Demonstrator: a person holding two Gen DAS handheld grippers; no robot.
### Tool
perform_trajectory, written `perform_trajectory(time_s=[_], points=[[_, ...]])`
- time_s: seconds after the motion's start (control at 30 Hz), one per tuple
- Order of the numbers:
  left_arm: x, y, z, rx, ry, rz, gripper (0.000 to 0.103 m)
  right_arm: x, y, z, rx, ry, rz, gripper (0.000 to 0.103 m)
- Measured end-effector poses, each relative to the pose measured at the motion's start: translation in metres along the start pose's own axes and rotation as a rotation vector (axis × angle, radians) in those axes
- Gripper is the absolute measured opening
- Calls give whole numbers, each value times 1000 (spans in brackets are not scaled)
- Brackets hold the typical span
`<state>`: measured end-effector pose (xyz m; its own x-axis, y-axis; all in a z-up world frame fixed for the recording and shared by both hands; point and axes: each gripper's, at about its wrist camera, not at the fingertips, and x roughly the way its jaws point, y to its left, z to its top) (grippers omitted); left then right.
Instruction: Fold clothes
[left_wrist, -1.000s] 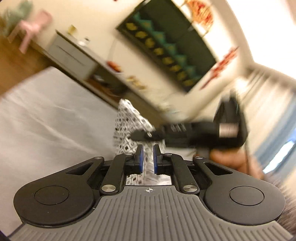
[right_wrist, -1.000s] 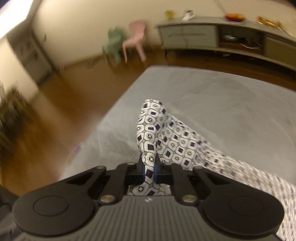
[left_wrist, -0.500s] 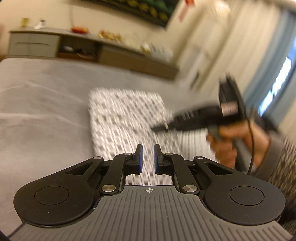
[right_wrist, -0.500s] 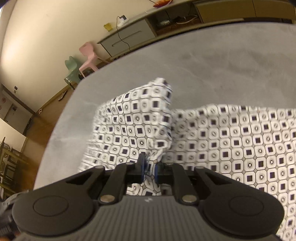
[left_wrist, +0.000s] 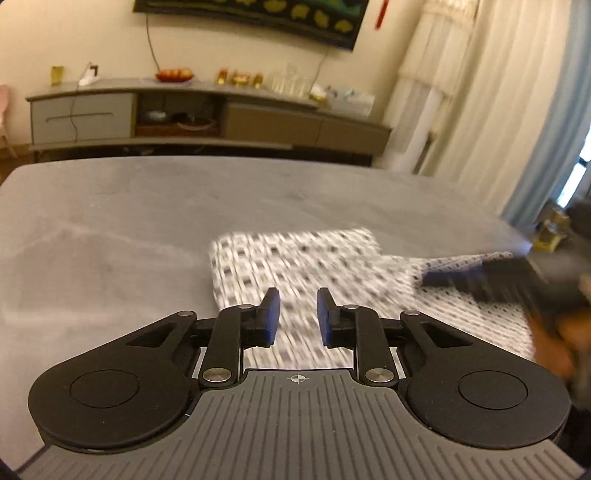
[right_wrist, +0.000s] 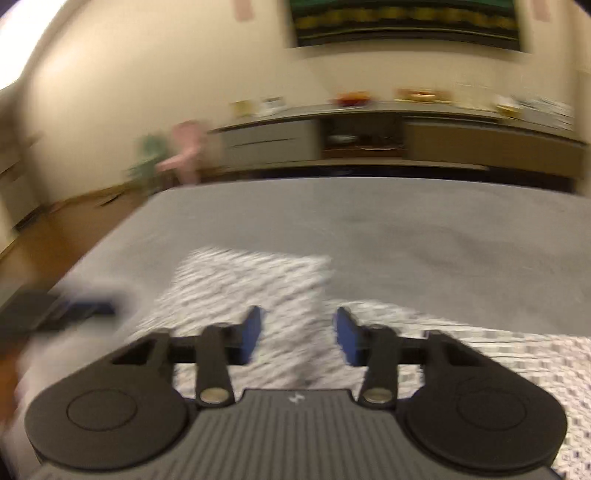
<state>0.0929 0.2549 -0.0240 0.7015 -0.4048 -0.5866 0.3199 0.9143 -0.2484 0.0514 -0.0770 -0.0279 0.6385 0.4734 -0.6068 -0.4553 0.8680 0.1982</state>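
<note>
The left tool (left_wrist: 297, 317) hangs with its blue pads apart and nothing between them, just above the near edge of the patterned garment (left_wrist: 295, 262). The right tool (right_wrist: 298, 334) is spread wider, also empty, over the same cloth (right_wrist: 255, 288).

The garment is white with a small dark geometric print, smeared by motion blur. It lies flat on the grey surface (left_wrist: 110, 229), one part doubled over into a squared panel with a straight far edge, the rest trailing toward the right side.

Half a second ago the right tool was pinched on a raised fold of this cloth; now that fold is down and the tool has let go. The left tool's gap has widened too.
</note>
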Motion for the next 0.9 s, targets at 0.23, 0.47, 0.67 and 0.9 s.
perform_trajectory(time_s=[0.23,0.47,0.67,0.9], points=[[93,19,19,25,173,216,18,4,17,-46,-140,154,-1,6],[76,-32,35,54,127,181,14,-30,-6,-46,-117,193,31,16],[121,-88,39,162,181,198,18,-26,-37,-41,-189,218,13,34],[190,-89,45,98,212,323,14,-30,-68,-52,-132,193,10,34]])
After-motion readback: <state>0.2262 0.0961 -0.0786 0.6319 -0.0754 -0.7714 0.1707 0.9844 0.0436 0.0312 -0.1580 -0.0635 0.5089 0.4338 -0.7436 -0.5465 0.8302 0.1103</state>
